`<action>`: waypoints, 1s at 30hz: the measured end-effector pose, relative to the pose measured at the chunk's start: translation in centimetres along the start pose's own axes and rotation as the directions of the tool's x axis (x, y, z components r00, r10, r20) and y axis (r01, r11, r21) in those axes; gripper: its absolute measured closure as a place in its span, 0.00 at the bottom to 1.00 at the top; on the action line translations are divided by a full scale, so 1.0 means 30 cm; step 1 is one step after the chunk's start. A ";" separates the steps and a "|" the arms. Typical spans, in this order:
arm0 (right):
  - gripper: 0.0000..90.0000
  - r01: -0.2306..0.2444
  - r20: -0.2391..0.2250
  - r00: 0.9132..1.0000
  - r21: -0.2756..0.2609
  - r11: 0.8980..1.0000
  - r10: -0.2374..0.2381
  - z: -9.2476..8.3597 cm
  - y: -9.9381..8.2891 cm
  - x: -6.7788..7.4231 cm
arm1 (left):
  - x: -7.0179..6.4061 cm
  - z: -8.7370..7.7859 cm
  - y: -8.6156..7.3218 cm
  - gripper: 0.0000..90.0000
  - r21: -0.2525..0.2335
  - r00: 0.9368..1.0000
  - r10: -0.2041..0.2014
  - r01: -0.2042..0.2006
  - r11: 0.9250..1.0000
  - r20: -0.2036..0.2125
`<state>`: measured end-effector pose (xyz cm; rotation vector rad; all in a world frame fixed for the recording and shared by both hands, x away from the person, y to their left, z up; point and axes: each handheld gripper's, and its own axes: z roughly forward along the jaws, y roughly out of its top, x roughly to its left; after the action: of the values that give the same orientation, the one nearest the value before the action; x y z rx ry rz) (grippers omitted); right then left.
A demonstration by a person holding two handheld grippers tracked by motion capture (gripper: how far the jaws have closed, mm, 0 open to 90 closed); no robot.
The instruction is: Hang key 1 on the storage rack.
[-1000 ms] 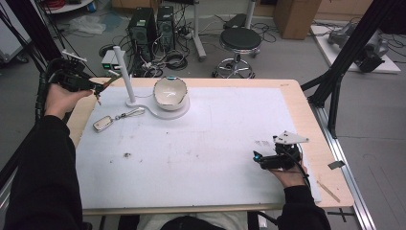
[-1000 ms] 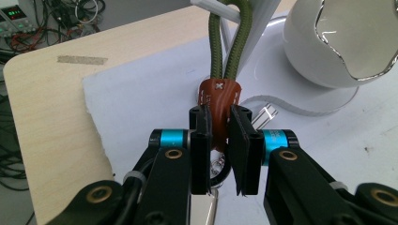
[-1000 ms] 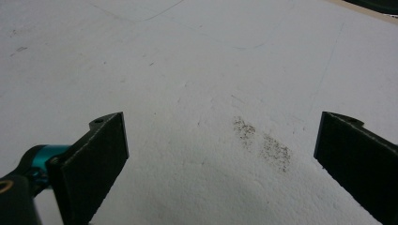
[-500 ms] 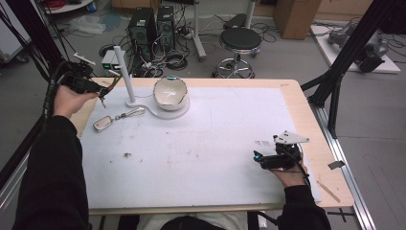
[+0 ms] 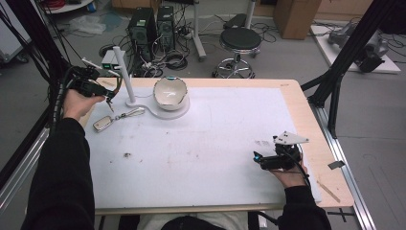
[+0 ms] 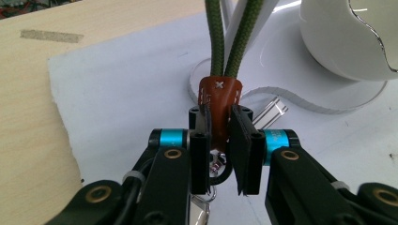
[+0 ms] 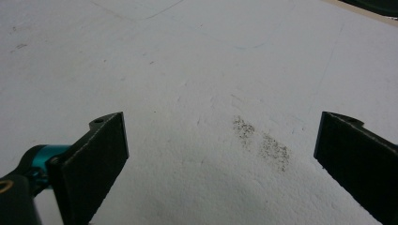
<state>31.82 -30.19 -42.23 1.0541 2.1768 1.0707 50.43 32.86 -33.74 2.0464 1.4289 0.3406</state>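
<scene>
Jaws of left gripper (image 6: 219,140) pinching a brown leather tab; right gripper (image 7: 220,159) gaping wide over nothing.

Pads are closing on the narrow brown leather tab (image 6: 219,91) of a keychain lanyard, whose two strands of green cord (image 6: 234,35) are running up and away from it toward the white post (image 5: 122,72) of the key stand. Below the tab, a metal ring is dangling partly hidden between the jaws. In the high view the left gripper (image 5: 111,96) is hovering at the table's far left corner, with the silver key fob (image 5: 102,123) lying on the white mat (image 5: 201,158) just below it. Beside the post sits a white cracked-egg bowl (image 5: 170,92). Right gripper (image 5: 261,160) is resting on the mat, well apart. Risks, as I judge them: the hold is thin, so the tab could be slipping out under a tug; a taut cord could be tipping the light stand or dragging the fob.
</scene>
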 end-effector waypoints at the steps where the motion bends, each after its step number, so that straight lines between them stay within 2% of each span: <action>1: 0.03 0.000 0.000 1.000 0.000 1.000 0.000 0.000 0.000 0.000 | 0.007 -0.004 -0.006 0.83 -0.003 1.000 -0.012 0.012 1.000 0.007; 2: 0.03 0.002 0.001 1.000 0.002 1.000 -0.002 0.000 0.000 0.000 | 0.012 -0.005 -0.009 0.77 -0.003 0.999 -0.025 0.025 1.000 0.021; 3: 0.03 0.000 0.000 1.000 0.003 1.000 0.000 0.000 0.000 0.001 | 0.023 -0.005 -0.013 0.69 0.011 0.997 -0.047 0.046 0.999 0.056; 4: 0.03 0.000 0.000 1.000 0.004 1.000 0.000 0.001 0.000 0.002 | 0.027 -0.006 -0.013 0.58 0.016 0.996 -0.055 0.055 0.998 0.063; 6: 0.02 0.000 0.000 1.000 0.004 1.000 0.000 0.001 0.000 0.001 | 0.036 -0.015 -0.016 0.50 0.014 0.996 -0.065 0.064 0.998 0.055; 7: 0.03 0.001 0.000 1.000 0.004 1.000 -0.001 0.002 0.000 0.001 | 0.041 -0.018 -0.016 0.45 0.016 0.994 -0.083 0.082 0.997 0.075; 8: 0.03 -0.002 -0.001 1.000 0.006 1.000 0.002 0.001 0.000 0.002 | 0.040 -0.020 -0.017 0.42 0.017 0.993 -0.082 0.081 0.997 0.082; 13: 0.03 0.001 -0.002 1.000 0.003 1.000 -0.001 0.002 0.001 0.001 | 0.005 -0.021 -0.017 0.24 0.052 0.999 -0.002 0.001 0.999 0.036; 16: 0.03 0.000 -0.004 1.000 0.002 1.000 0.000 0.002 0.001 0.002 | -0.006 -0.027 -0.017 0.12 0.042 0.999 0.006 -0.008 0.999 0.051; 18: 0.03 0.003 -0.003 1.000 0.001 1.000 -0.002 0.001 0.001 0.001 | -0.013 -0.031 -0.015 0.03 0.034 0.999 0.010 -0.011 0.999 0.040; 20: 0.03 -0.004 -0.003 1.000 0.001 1.000 0.004 -0.001 0.001 0.002 | -0.019 -0.039 -0.015 0.02 0.021 0.999 0.018 -0.019 1.000 0.034; 26: 0.03 0.000 -0.005 1.000 -0.005 1.000 0.000 -0.002 0.004 0.002 | -0.033 -0.043 -0.043 0.02 -0.007 0.995 0.081 -0.081 0.997 0.051; 30: 0.03 0.001 -0.017 1.000 -0.005 1.000 -0.001 -0.001 0.009 0.001 | -0.021 -0.036 -0.074 0.02 -0.045 0.992 0.094 -0.090 0.995 0.088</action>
<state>31.90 -30.06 -42.00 1.0447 2.1867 1.0877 47.94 33.16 -34.19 2.0720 1.2661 0.3090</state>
